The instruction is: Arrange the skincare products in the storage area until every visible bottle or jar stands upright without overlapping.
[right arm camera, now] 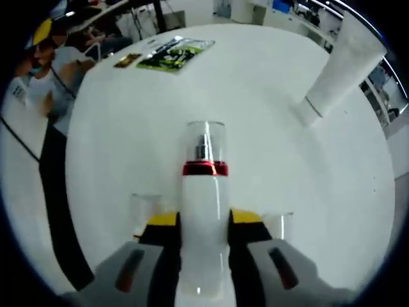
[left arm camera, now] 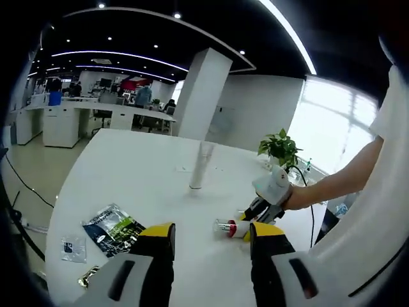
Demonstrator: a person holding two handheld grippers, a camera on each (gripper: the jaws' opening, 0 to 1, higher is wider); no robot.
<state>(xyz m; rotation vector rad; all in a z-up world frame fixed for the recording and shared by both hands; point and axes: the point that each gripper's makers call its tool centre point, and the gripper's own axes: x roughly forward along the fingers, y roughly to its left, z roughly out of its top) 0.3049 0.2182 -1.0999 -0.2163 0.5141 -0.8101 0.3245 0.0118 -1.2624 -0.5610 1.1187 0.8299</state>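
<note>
One white tube (left arm camera: 200, 167) already stands upright mid-table (left arm camera: 128, 173). The white bottle (right arm camera: 203, 211) with the red collar lies on its side, clenched between the right claw (right arm camera: 203, 220) jaws, so righting it remains. The left claw (left arm camera: 211, 240) hangs released, empty, nearby.

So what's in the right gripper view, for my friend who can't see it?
The right tool is shut on a white bottle with a red band and clear cap, pointing away across a round white table. A white tube stands on its cap at upper right, and a green-and-black packet lies flat at the far edge.
</note>
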